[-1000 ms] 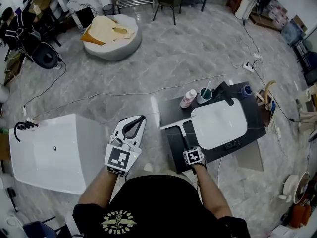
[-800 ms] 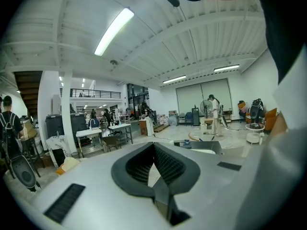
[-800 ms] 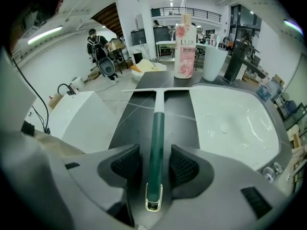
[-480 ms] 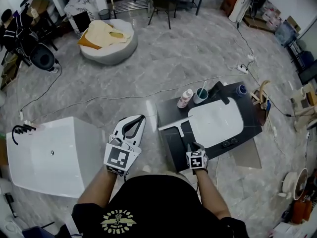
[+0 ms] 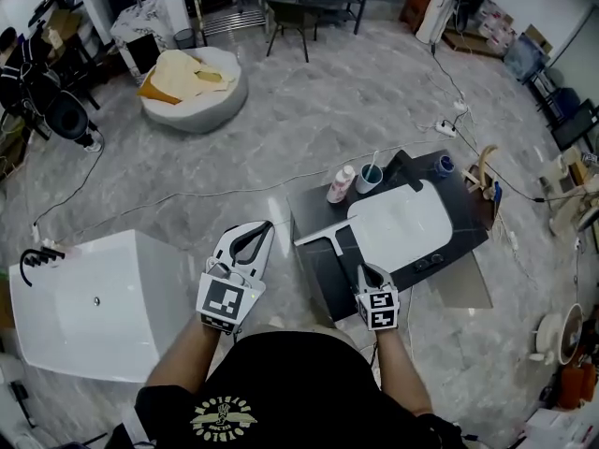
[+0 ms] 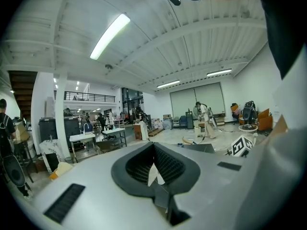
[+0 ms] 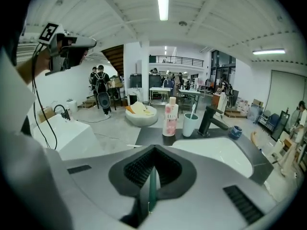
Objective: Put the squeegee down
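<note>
The squeegee (image 5: 322, 235), with a white blade and a black handle, lies flat on the dark counter (image 5: 314, 209) to the left of the white basin (image 5: 402, 227). My right gripper (image 5: 363, 269) hovers above the near end of the handle, clear of it. Its jaws have just been closing and now stand shut with nothing between them, as the right gripper view (image 7: 153, 150) also shows. My left gripper (image 5: 270, 223) hangs over the floor left of the counter. Its tips meet and it holds nothing (image 6: 153, 145).
A pink bottle (image 5: 340, 184), a cup with a toothbrush (image 5: 368, 178) and a black faucet (image 5: 404, 171) stand at the counter's far edge. A white tub (image 5: 94, 297) sits on the floor at left. Cables cross the floor beyond, and a round cushion bed (image 5: 192, 87) lies farther off.
My right gripper has let go of the squeegee handle and risen off it. The squeegee stays on the counter. My left gripper has barely moved.
</note>
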Motion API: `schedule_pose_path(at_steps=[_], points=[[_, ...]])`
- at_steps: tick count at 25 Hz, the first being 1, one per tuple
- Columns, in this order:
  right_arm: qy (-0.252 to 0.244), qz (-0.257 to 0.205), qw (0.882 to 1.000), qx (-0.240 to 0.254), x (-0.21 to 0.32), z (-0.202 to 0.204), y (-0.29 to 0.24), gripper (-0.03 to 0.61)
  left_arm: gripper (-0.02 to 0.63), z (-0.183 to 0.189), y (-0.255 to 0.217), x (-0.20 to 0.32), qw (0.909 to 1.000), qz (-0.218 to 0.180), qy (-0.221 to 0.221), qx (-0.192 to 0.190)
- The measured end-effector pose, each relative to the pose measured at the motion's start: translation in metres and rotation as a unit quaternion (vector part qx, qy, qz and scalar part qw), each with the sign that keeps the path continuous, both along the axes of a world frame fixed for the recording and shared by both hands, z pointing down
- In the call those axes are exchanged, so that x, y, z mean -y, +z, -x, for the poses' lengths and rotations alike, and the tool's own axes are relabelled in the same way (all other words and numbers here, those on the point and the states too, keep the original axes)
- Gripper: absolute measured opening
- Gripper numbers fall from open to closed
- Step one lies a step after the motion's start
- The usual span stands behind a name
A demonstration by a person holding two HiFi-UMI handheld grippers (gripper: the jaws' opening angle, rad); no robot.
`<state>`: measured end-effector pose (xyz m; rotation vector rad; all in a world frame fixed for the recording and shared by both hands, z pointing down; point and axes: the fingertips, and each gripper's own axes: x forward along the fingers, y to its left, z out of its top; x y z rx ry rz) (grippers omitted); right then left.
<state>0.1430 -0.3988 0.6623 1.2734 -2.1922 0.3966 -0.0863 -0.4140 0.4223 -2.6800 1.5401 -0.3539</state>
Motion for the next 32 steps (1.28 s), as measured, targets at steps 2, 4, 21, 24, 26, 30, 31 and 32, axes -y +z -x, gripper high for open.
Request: schedule_pose_path(at_steps=[2,4,21,24,26,30,31,32], points=[[0.004,-0.014,1.000,0.008,-0.001,0.000,-0.018,0.028,0.023,-0.002,-0.003,-0.003,1.0000,-0.007,0.004,-0.002],[0.009,-0.031,0.999,0.015,-0.002,0.000,-0.040,0.028,0.023,-0.002,-0.005,-0.007,1.0000,-0.007,0.004,0.001],[0.022,-0.176,0.983,0.040,-0.032,0.014,-0.207,0.028,0.022,-0.009,-0.019,-0.040,0.9991,-0.040,0.013,-0.007],[0.019,-0.188,0.981,0.038,-0.040,0.017,-0.224,0.028,0.023,-0.004,-0.020,-0.046,0.9992,-0.039,0.013,-0.006],[0.018,-0.196,0.980,0.037,-0.044,0.018,-0.233,0.028,0.023,-0.002,-0.020,-0.049,0.9991,-0.040,0.016,-0.006],[0.020,-0.209,0.977,0.032,-0.046,0.021,-0.242,0.028,0.023,-0.001,-0.017,-0.052,0.9989,-0.040,0.025,-0.007],[0.021,-0.210,0.977,0.030,-0.047,0.021,-0.242,0.028,0.023,-0.001,-0.017,-0.053,0.9988,-0.039,0.028,-0.010],[0.021,-0.210,0.977,0.027,-0.047,0.023,-0.243,0.028,0.023,-0.001,-0.017,-0.052,0.9987,-0.039,0.030,-0.016]])
